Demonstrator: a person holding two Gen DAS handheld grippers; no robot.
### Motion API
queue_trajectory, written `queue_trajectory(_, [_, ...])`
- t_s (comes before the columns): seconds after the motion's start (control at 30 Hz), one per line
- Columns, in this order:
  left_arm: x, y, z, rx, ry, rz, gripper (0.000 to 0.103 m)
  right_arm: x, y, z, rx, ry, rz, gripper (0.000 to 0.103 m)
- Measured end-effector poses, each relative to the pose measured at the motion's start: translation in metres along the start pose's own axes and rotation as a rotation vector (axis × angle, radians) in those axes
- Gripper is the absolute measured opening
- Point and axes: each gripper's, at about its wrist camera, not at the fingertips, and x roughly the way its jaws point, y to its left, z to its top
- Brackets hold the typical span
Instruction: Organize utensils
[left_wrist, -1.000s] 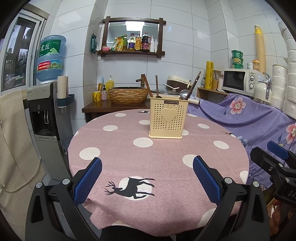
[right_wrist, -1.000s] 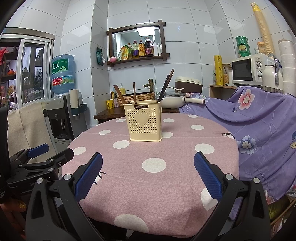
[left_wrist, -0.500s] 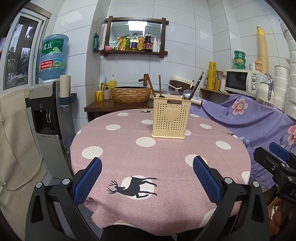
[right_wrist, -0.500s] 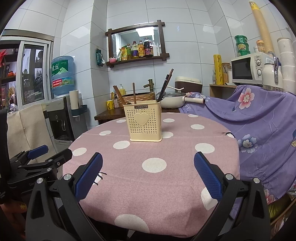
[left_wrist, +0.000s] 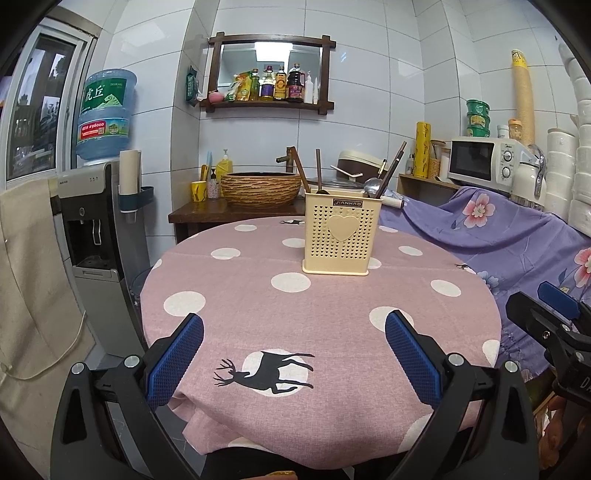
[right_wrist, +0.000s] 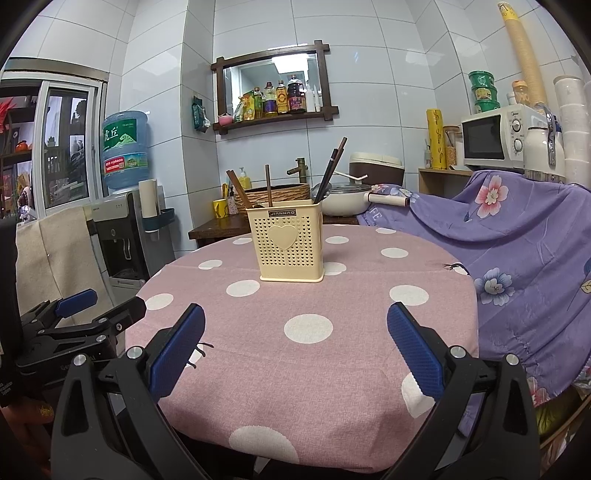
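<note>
- Straight ahead of both grippers, mid-table: utensil caddy (left_wrist: 340, 236) w/ utensils (right_wrist: 328, 173) stood upright.
- Left gripper (left_wrist: 293, 354) & right gripper (right_wrist: 295, 349): both held wide, empty, approx equally far.

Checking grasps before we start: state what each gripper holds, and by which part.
Nothing is held. The left gripper and right gripper are both open and empty.
</note>
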Motion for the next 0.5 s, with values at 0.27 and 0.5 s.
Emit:
queue_trajectory(0.27, [0.0000,0.0001,0.0000,0.001,0.000,-0.001,0.097,0.0003,0.0004,-0.0004,-0.001,0.000,0.000,0.097])
queue_trajectory(0.5, [-0.0001,0.0003,-0.0001,0.001,0.000,0.000,0.097,0.0008,-0.0009,-0.0005,-0.001,0.002,0.003,0.097])
